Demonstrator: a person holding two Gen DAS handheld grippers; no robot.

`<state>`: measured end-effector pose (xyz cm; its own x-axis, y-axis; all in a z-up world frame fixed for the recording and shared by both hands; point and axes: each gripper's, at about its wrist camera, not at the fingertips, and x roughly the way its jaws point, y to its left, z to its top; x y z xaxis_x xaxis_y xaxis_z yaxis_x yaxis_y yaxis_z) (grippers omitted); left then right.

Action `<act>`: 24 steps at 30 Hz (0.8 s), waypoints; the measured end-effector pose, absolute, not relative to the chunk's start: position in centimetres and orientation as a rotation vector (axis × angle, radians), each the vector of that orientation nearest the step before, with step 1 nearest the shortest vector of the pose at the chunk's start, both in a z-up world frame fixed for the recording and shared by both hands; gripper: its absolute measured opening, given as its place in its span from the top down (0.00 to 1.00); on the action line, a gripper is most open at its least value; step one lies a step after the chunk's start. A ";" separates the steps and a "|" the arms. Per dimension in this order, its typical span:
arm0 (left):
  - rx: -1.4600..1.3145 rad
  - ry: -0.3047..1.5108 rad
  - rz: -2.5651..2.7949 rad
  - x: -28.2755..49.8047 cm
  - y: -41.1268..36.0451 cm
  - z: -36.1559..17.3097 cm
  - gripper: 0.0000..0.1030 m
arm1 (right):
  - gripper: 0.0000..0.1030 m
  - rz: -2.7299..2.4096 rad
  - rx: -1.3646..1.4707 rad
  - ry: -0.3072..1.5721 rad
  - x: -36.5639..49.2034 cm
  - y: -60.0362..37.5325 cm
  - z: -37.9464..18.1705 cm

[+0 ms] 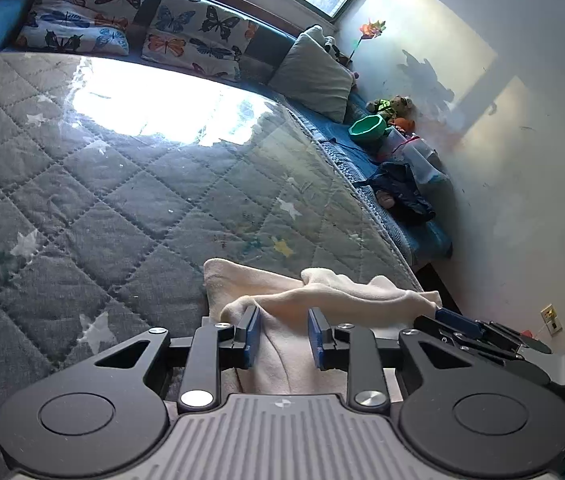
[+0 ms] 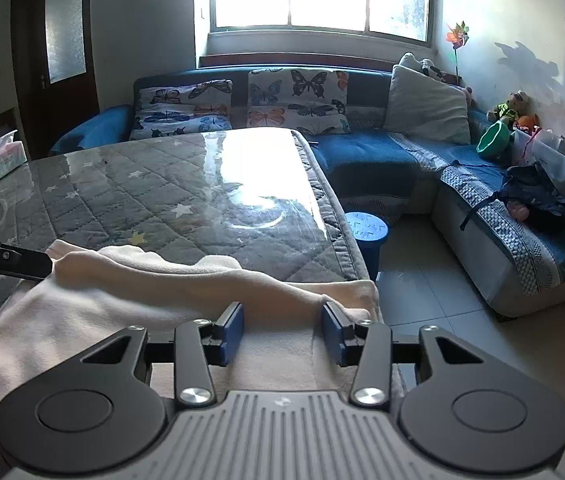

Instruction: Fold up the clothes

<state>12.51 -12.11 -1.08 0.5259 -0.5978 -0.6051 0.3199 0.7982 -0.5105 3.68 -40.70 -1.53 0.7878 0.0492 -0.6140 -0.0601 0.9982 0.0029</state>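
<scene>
One quilted table [image 2: 130,200] faces a blue sofa [image 2: 362,148] under windows.

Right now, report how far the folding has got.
Done: one raised fold crosses the cream fleece garment on the grey quilted table cover. In hand: left gripper and right gripper, both open, straddle that ridge. Left: flattening and further folds; it lies rumpled.

L gripper [image 1: 284,334] jaws apart over cream garment [image 1: 322,292] on quilted table [image 1: 122,184].
</scene>
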 end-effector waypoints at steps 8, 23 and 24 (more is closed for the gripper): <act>-0.289 0.822 -0.589 10.1 -12.4 -0.1 0.57 | 0.44 0.073 -0.001 0.638 1.6 -40.0 -1.1; -0.234 0.771 -0.574 5.7 -11.5 0.8 0.21 | 0.16 0.063 0.005 0.582 -2.9 -38.2 -0.3; -0.230 0.766 -0.574 5.4 -11.4 0.8 0.18 | 0.15 0.060 0.003 0.577 -3.2 -38.1 -0.2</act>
<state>5.42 -11.44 0.85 0.5778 -0.5668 -0.5873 0.4040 0.8238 -0.3976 -3.16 -38.07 -0.17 0.8363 0.0576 -0.5453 -0.0560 0.9982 0.0196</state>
